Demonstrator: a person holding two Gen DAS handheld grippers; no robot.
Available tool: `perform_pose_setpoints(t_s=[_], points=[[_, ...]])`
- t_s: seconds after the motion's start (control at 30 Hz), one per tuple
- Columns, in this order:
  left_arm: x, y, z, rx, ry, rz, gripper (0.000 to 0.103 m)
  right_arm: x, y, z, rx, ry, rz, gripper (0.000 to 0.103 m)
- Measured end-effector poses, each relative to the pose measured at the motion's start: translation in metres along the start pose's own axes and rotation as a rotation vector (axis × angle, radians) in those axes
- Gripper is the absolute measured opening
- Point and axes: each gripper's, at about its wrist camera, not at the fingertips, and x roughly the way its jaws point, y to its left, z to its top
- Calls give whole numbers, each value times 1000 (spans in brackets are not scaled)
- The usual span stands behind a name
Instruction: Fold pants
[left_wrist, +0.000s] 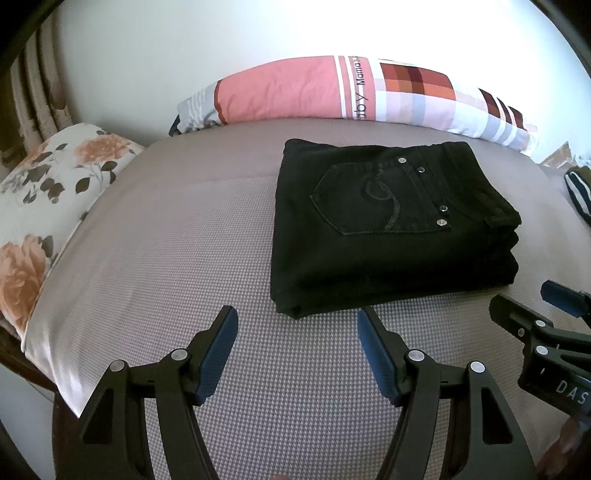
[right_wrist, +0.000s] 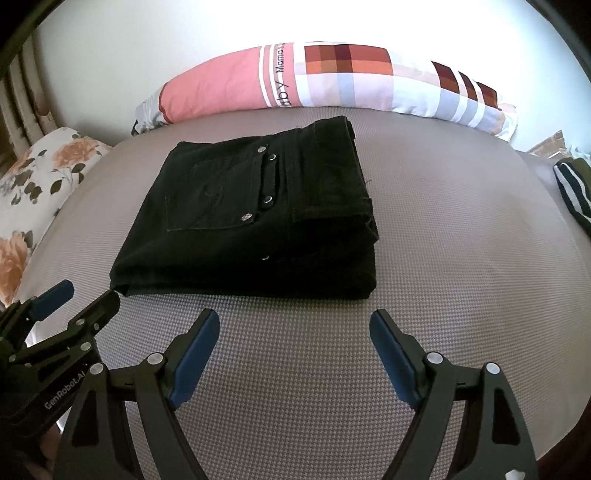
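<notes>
I am hovering both my left gripper (left_wrist: 297, 321) and right gripper (right_wrist: 293, 325) with jaws released and empty just short of the folded pants (left_wrist: 391, 225) on the bed (left_wrist: 166, 240), and any careless nudge is risking toppling the stacked layers.

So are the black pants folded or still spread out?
Folded: the black pants lie as a compact stacked rectangle on the bed, back pocket up, layered edges showing.

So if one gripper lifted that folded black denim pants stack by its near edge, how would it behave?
The folded black denim pants would probably sag and unfold, since several loose layers show at the edge. Thick denim looks fairly heavy for one pinch. Pushed across the grey woven bedcover, it likely drags and bunches instead of sliding cleanly.
</notes>
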Motion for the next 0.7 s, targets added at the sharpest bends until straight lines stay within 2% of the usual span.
perform_pose_setpoints(t_s=[0.7], points=[[1, -7, 0, 25, -7, -4, 68, 2, -1, -1, 1, 8, -2, 81]])
